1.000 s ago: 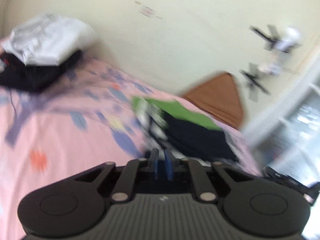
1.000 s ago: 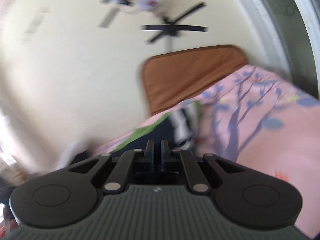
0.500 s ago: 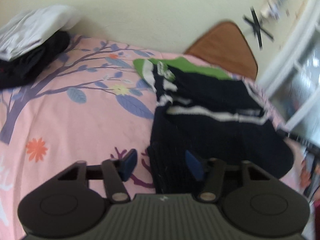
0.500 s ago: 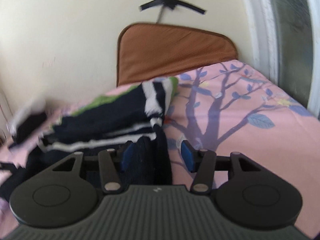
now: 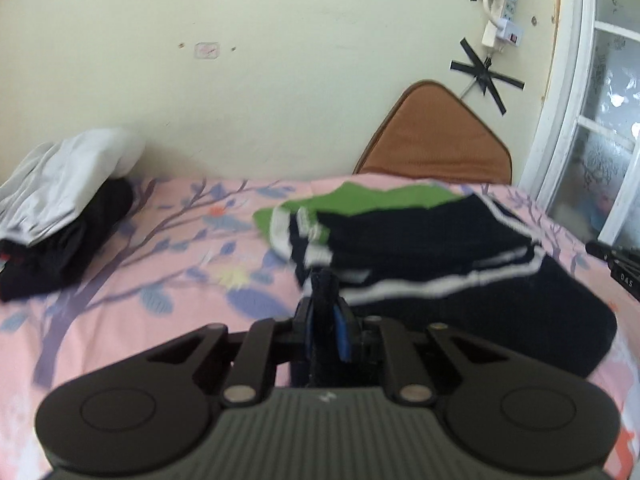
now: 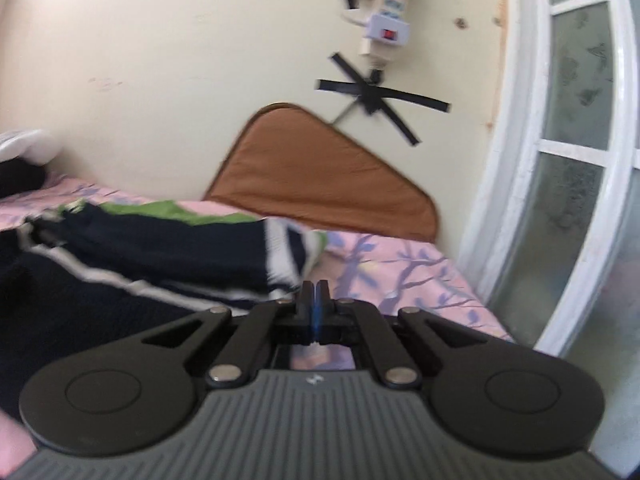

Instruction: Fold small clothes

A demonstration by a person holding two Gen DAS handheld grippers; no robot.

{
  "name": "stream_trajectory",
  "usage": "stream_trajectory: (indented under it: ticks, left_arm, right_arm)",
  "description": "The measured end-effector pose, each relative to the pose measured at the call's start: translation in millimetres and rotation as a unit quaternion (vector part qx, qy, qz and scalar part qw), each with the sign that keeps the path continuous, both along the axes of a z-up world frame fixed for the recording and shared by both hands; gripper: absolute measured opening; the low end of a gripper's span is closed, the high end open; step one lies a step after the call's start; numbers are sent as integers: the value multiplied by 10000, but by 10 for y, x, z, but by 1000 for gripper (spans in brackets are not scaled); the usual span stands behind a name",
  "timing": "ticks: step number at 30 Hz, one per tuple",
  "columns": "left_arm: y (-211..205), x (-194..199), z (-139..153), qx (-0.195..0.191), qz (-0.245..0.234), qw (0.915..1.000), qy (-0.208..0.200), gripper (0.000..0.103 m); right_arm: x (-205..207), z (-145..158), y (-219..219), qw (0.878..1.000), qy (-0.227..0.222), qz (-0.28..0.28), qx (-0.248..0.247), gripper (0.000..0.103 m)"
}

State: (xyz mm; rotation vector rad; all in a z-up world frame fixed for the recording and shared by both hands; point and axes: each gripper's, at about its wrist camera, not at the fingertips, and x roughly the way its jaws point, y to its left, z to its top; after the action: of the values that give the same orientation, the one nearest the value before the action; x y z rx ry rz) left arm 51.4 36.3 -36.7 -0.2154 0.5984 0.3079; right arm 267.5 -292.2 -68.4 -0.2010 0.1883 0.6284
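A dark navy garment (image 5: 440, 264) with white stripes and a green part lies on the pink flowered bed sheet (image 5: 132, 280). My left gripper (image 5: 325, 304) is shut on a fold of its dark near-left edge. The garment also shows in the right wrist view (image 6: 132, 264), spread to the left. My right gripper (image 6: 315, 294) is shut at the garment's near right corner; no cloth shows between its fingers, so whether it holds the fabric is unclear.
A pile of white and black clothes (image 5: 60, 208) sits at the bed's far left by the wall. A brown cushion (image 5: 436, 144) leans against the wall behind the garment. A white window frame (image 6: 516, 160) stands at the right.
Half a second ago both grippers were open over the garment's near edge. Both have now shut, the left one on dark fabric, and the views have lifted slightly.
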Motion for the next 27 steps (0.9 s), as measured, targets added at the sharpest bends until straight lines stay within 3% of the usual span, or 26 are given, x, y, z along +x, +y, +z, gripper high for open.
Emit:
stream_trajectory:
  ticks: [3, 7, 9, 11, 15, 19, 22, 24, 26, 27]
  left_arm:
    - [123, 266, -95, 89, 249, 9996, -68, 11]
    - [347, 446, -377, -688, 418, 9962, 321, 16]
    - [299, 417, -429, -571, 391, 9972, 282, 16]
    - [223, 390, -439, -332, 368, 9983, 300, 19]
    - [181, 347, -455, -251, 373, 9986, 270, 20]
    - [217, 340, -479, -307, 418, 9984, 209, 23]
    - [205, 352, -493, -236, 419, 9987, 181, 23]
    - [181, 356, -487, -180, 404, 9989, 178, 18]
    - [153, 359, -441, -152, 360, 9991, 184, 11]
    - [143, 352, -402, -143, 338, 9992, 147, 11]
  right_arm:
    - [216, 34, -66, 9969, 660, -140, 409, 3]
    - [341, 5, -71, 9873, 1339, 562, 638, 14]
    - [341, -24, -15, 9892, 1274, 613, 384, 26]
    - [335, -49, 92, 9915, 1132, 630, 112, 28]
    - [272, -85, 161, 9922, 965, 782, -76, 28]
    - [95, -111, 245, 9927, 468, 1014, -466, 28]
    - [134, -169, 336, 9910, 512, 876, -868, 27]
    - [211, -201, 344, 9900, 745, 821, -873, 24]
    - [252, -163, 298, 9877, 1010, 954, -716, 10]
    - [237, -130, 263, 9894, 933, 922, -622, 9]
